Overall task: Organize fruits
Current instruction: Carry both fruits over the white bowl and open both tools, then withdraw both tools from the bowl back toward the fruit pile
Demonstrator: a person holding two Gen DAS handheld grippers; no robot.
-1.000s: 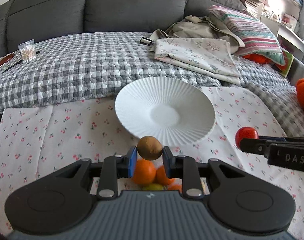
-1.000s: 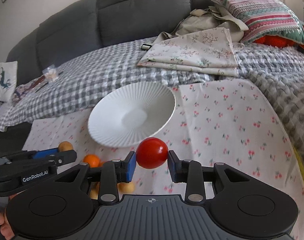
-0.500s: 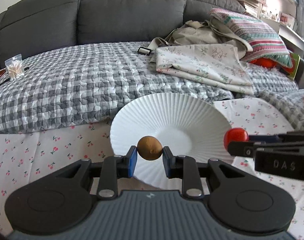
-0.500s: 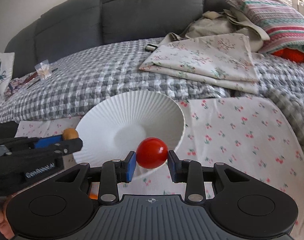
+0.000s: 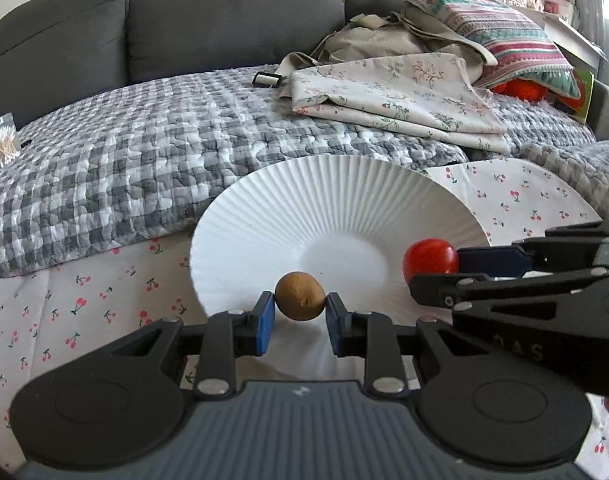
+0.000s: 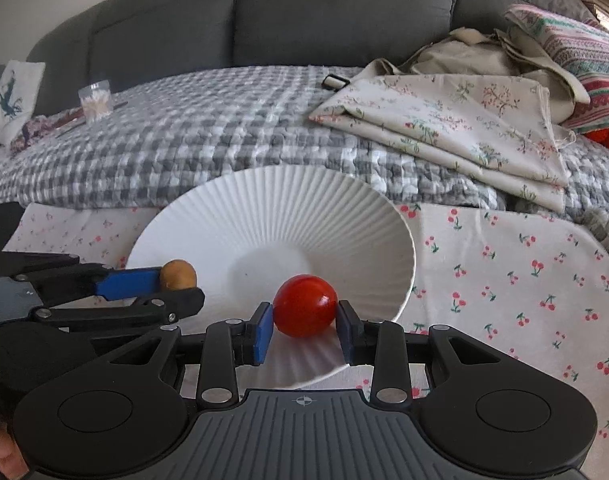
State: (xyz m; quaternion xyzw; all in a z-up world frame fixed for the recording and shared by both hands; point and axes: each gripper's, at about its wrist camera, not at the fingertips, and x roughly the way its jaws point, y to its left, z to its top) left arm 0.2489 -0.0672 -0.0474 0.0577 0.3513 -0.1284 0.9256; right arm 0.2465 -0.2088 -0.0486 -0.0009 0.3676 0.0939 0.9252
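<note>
Both grippers hang over the near half of the plate (image 6: 400,224), each with a fruit pinched between its jaws: the left gripper (image 5: 299,320) holds a brown kiwi (image 5: 299,295), the right gripper (image 6: 304,326) a red tomato (image 6: 305,305). The step in hand looks like setting both fruits down in the plate. To do it well, lower each one close to the flat centre before letting the jaws part, since both are round and would likely roll down the ribbed slope if dropped from a height. Release them one after the other, a little apart, so one does not knock the other, and draw the grippers back along their own line so the pads do not drag the fruit. The kiwi is small, dull and egg-shaped, with a little nick in its skin. The tomato is larger, smooth and glossy. The plate is white, wide and shallow, lying on a cherry-print cloth (image 6: 504,272)
</note>
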